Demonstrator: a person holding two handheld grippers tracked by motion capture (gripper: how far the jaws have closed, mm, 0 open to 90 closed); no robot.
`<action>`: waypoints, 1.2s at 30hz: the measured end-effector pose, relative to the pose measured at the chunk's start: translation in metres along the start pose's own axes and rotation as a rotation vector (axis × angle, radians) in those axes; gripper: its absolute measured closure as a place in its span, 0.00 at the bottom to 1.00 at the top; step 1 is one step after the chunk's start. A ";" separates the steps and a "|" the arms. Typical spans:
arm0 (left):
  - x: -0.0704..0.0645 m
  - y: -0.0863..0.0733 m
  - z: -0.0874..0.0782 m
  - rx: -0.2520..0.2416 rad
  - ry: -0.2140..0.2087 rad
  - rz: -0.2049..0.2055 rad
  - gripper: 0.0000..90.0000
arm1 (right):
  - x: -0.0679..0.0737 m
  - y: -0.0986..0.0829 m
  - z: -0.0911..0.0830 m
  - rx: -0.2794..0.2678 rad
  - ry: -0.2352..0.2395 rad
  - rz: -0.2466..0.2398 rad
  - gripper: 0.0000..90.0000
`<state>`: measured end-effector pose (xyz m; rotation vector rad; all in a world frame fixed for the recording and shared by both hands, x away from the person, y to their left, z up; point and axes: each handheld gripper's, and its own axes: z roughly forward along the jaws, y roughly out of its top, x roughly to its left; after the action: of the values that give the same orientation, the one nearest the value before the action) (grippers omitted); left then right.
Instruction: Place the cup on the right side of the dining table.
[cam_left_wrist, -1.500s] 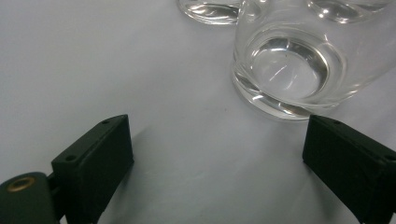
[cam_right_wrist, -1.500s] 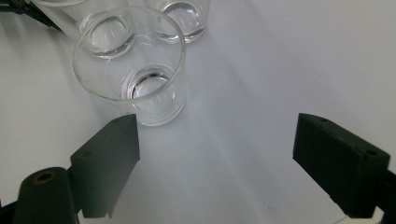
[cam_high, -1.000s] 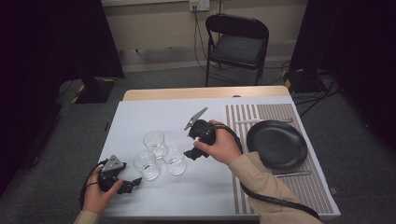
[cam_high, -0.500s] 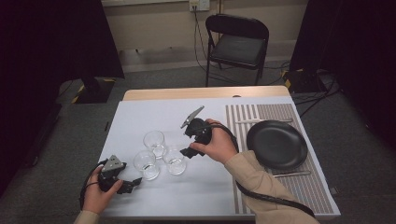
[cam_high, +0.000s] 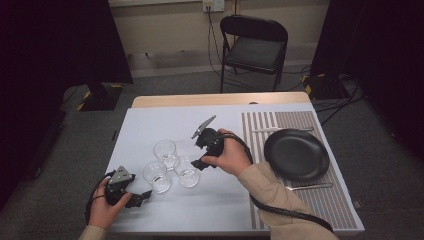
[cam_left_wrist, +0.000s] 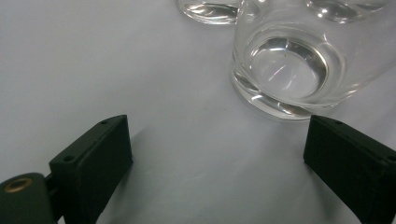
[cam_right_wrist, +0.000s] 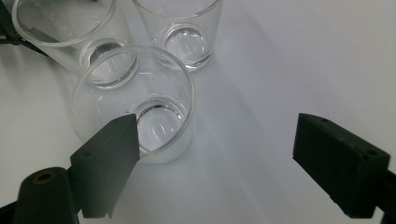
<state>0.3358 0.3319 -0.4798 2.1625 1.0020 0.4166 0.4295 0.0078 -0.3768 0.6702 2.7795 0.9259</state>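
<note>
Three clear empty glasses stand close together on the white tabletop: one at the back (cam_high: 165, 151), one front left (cam_high: 156, 176) and one front right (cam_high: 187, 173). My right gripper (cam_high: 198, 163) hovers just right of the front right glass, open. In the right gripper view that glass (cam_right_wrist: 140, 105) sits in front of the left jaw, and nothing lies between the jaws of the right gripper (cam_right_wrist: 217, 140). My left gripper (cam_high: 144, 196) rests low near the table's front left, open (cam_left_wrist: 217, 144). The front left glass (cam_left_wrist: 289, 65) stands just beyond its right jaw.
A black plate (cam_high: 296, 154) lies on a striped placemat (cam_high: 260, 130) at the right, with cutlery behind (cam_high: 282, 129) and in front (cam_high: 310, 187) of it. A black chair (cam_high: 254, 50) stands beyond the table's far edge. Bare white tabletop (cam_high: 150, 125) lies behind the glasses.
My right gripper has shifted a little left and down toward the glasses. The left gripper and the three glasses have stayed put.
</note>
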 end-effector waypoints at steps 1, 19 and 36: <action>0.000 0.000 0.000 -0.001 -0.001 0.000 0.08 | 0.000 0.000 0.001 -0.001 -0.002 -0.005 0.15; 0.000 0.000 0.000 -0.001 -0.001 -0.001 0.08 | 0.006 -0.002 0.017 -0.001 0.004 -0.004 0.16; 0.000 0.000 0.000 0.001 -0.001 0.000 0.08 | 0.010 -0.004 0.023 -0.012 0.029 -0.012 0.28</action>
<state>0.3360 0.3321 -0.4797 2.1633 1.0022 0.4149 0.4257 0.0222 -0.3975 0.6429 2.7977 0.9565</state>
